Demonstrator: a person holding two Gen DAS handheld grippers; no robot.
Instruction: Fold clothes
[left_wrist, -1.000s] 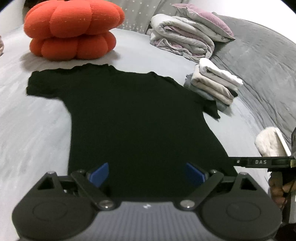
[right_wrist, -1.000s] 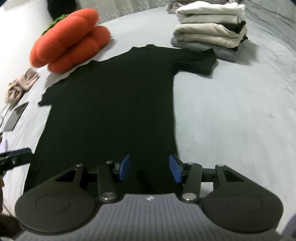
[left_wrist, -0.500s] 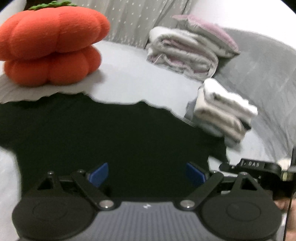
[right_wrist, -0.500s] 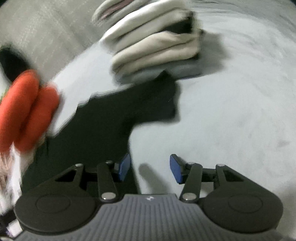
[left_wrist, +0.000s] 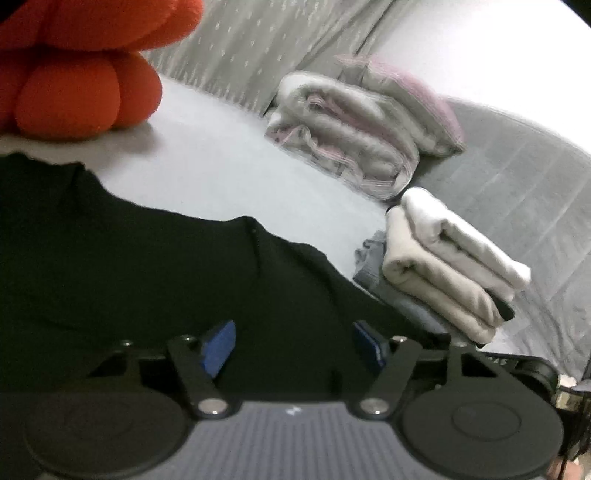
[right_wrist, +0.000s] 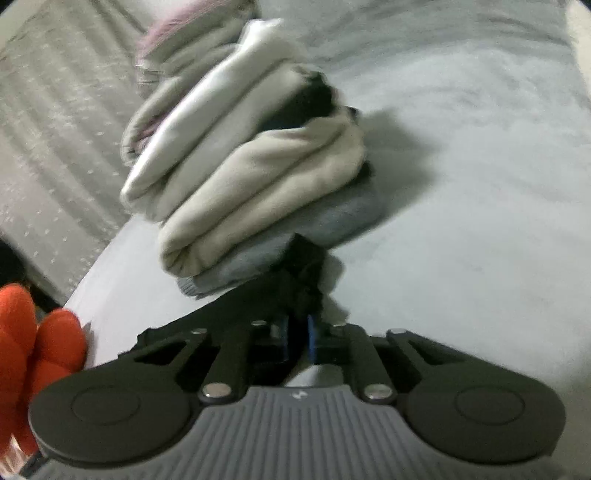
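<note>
Two hand-held grippers: right hand-held gripper (right_wrist: 297, 332) pinching black shirt (right_wrist: 303, 273); left hand-held gripper (left_wrist: 293, 345) wide.

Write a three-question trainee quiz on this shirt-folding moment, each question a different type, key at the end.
1. True or false: the right gripper is shut on the black T-shirt.
2. Which is nearest the right gripper? A) orange pumpkin cushion B) stack of folded clothes C) folded quilt
3. Fill in: the left gripper has its fingers ____ above the T-shirt.

Key: 1 true (sleeve bunched between the fingers); 2 B; 3 open.
</note>
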